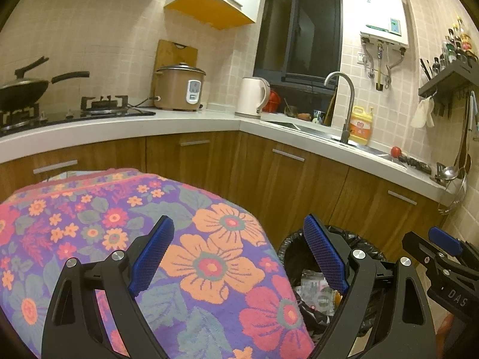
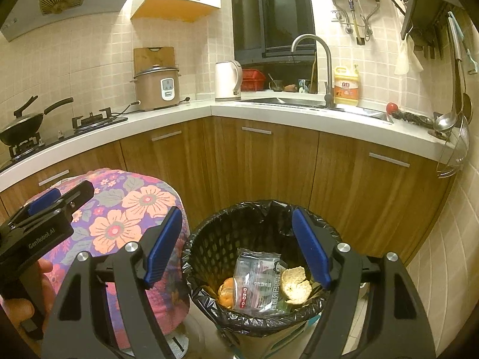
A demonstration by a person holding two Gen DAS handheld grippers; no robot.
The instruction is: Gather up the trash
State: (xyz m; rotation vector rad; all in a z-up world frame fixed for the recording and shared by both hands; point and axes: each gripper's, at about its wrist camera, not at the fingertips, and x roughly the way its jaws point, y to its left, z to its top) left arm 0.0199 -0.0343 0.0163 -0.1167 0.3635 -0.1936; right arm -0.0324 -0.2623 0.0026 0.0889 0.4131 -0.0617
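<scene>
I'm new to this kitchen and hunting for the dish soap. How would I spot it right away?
Find the steel sink set in the white countertop under the dark window. Beside the base of the curved tap stands the dish soap bottle. It is the only yellow container there, with an orange label, unlike the pale kettle at the sink's other end.

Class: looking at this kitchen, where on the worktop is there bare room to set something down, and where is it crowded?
Free: the worktop between rice cooker and kettle, and its front strip. Crowded: the sill corner behind the sink, and the right end around the tomato and ladle.
</scene>
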